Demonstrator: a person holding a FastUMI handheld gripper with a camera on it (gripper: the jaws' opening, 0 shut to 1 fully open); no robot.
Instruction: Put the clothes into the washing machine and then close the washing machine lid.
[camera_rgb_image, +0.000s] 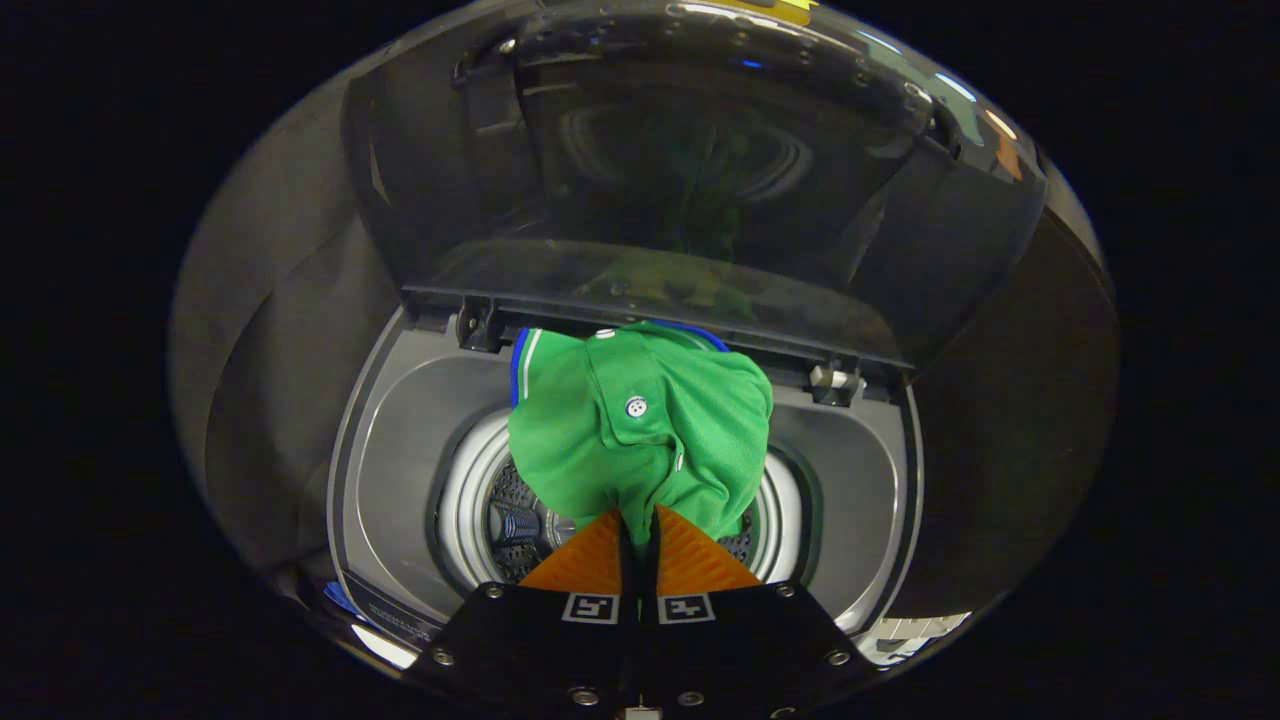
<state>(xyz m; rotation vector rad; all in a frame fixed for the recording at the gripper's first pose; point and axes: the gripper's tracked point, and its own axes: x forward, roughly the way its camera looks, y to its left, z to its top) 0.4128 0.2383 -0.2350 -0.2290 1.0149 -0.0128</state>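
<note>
Gripper view looks down into the dark grey top-loading washing machine (400, 440), its smoked transparent lid (700, 170) standing open at 12 o'clock. The hand-held gripper (640, 530) has its 2 orange ribbed fingers (585, 560) pressed together on a fold of the green knit polo shirt with blue collar trim (640, 420). That shirt bunches just ahead of the fingertips, directly over the white-rimmed perforated steel drum (500, 520), which looks otherwise empty. Judged from this, release means lowering straight toward the drum mouth.
</note>
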